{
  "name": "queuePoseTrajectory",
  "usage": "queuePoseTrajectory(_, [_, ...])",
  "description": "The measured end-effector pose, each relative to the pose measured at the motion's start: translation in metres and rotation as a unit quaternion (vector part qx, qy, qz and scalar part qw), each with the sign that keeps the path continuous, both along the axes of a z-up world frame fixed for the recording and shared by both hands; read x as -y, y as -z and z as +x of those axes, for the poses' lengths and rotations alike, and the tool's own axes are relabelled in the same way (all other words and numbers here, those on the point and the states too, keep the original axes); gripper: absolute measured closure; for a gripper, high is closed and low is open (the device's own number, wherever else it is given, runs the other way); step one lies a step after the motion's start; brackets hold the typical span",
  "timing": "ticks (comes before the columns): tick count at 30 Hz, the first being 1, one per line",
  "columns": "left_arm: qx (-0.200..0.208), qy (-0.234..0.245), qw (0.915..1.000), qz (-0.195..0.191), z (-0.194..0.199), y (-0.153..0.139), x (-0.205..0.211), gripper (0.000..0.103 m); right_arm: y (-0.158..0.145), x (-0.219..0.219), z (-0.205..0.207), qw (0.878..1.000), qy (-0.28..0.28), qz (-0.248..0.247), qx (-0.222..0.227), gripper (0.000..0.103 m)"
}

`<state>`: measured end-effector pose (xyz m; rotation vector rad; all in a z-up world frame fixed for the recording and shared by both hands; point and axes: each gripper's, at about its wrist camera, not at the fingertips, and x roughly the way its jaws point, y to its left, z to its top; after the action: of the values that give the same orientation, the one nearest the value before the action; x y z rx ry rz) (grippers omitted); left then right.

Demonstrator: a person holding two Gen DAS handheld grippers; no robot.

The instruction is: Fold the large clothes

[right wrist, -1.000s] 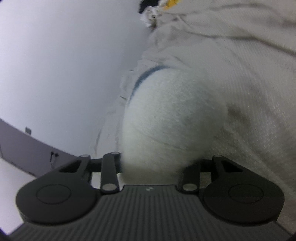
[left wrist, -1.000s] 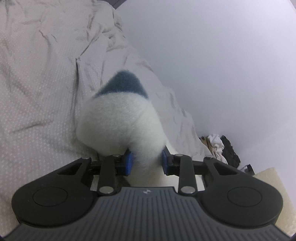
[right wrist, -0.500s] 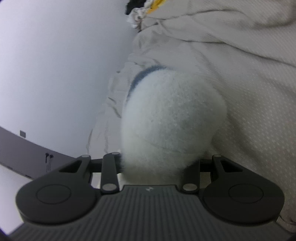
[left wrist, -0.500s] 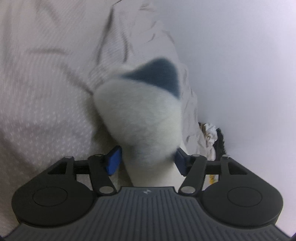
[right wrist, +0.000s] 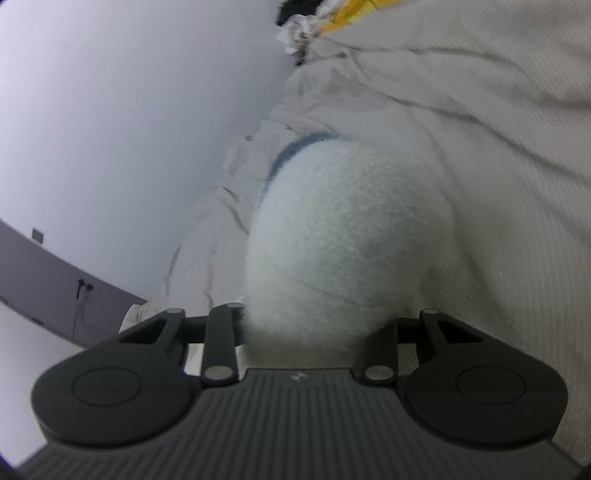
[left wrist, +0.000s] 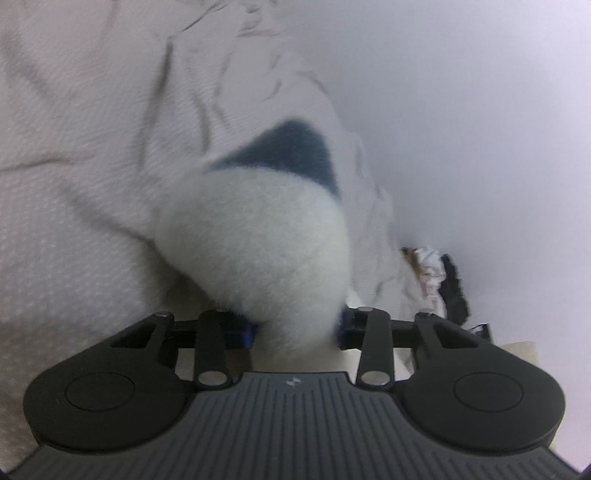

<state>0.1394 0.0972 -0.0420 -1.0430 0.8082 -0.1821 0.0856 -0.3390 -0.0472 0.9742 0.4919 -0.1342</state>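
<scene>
A fluffy white garment with a dark blue band (left wrist: 258, 240) bulges up between the blue pads of my left gripper (left wrist: 295, 330), which is shut on it above a wrinkled pale bed sheet (left wrist: 74, 166). The same white fleece (right wrist: 343, 240) fills my right gripper (right wrist: 310, 332), whose fingertips are buried in the fabric; it is shut on the garment too. A thin blue edge (right wrist: 295, 147) shows at the top of the bundle. The rest of the garment is hidden below both grippers.
A plain white wall (left wrist: 461, 110) runs beside the bed. A heap of white and black clothes (left wrist: 439, 280) lies at the bed's end by the wall, also seen in the right wrist view (right wrist: 306, 22). A dark baseboard strip with a socket (right wrist: 55, 266) is lower left.
The left gripper opened wider half a second ago and has closed back on the fleece, swinging toward the wall. The right gripper kept its hold and tilted slightly.
</scene>
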Motion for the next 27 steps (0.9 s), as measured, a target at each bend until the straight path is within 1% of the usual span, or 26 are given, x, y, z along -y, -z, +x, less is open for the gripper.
queuePoseTrajectory(3, [0.017, 0.018, 0.9997, -0.002, 0.011, -0.023, 0.012, 0.061, -0.025, 0.012, 0.002, 1.000, -0.008, -0.015, 0.022, 0.063])
queuePoseTrajectory(6, [0.041, 0.038, 0.9984, -0.006, 0.029, -0.053, 0.037, 0.061, -0.052, 0.036, 0.008, 0.999, -0.011, -0.015, 0.038, 0.062])
queuePoseTrajectory(9, [0.061, 0.059, 0.9963, -0.012, 0.067, -0.085, 0.081, 0.061, -0.083, 0.066, 0.017, 0.998, -0.003, -0.026, 0.060, 0.062])
queuePoseTrajectory(11, [0.075, 0.073, 0.9944, -0.019, 0.091, -0.102, 0.108, 0.060, -0.104, 0.089, 0.025, 0.997, 0.006, -0.032, 0.075, 0.062])
queuePoseTrajectory(15, [0.100, 0.092, 0.9903, -0.029, 0.143, -0.121, 0.172, 0.060, -0.136, 0.137, 0.048, 0.993, 0.025, -0.052, 0.100, 0.062])
queuePoseTrajectory(17, [0.104, 0.100, 0.9890, -0.034, 0.166, -0.120, 0.200, 0.060, -0.143, 0.158, 0.061, 0.991, 0.036, -0.061, 0.110, 0.061])
queuePoseTrajectory(20, [0.102, 0.116, 0.9875, -0.030, 0.203, -0.105, 0.242, 0.060, -0.139, 0.191, 0.083, 0.989, 0.053, -0.071, 0.115, 0.061])
queuePoseTrajectory(23, [0.097, 0.130, 0.9866, -0.019, 0.234, -0.080, 0.269, 0.060, -0.120, 0.217, 0.106, 0.989, 0.058, -0.084, 0.108, 0.061])
queuePoseTrajectory(27, [0.095, 0.149, 0.9843, 0.003, 0.263, -0.037, 0.292, 0.060, -0.080, 0.234, 0.132, 0.990, 0.055, -0.095, 0.090, 0.061])
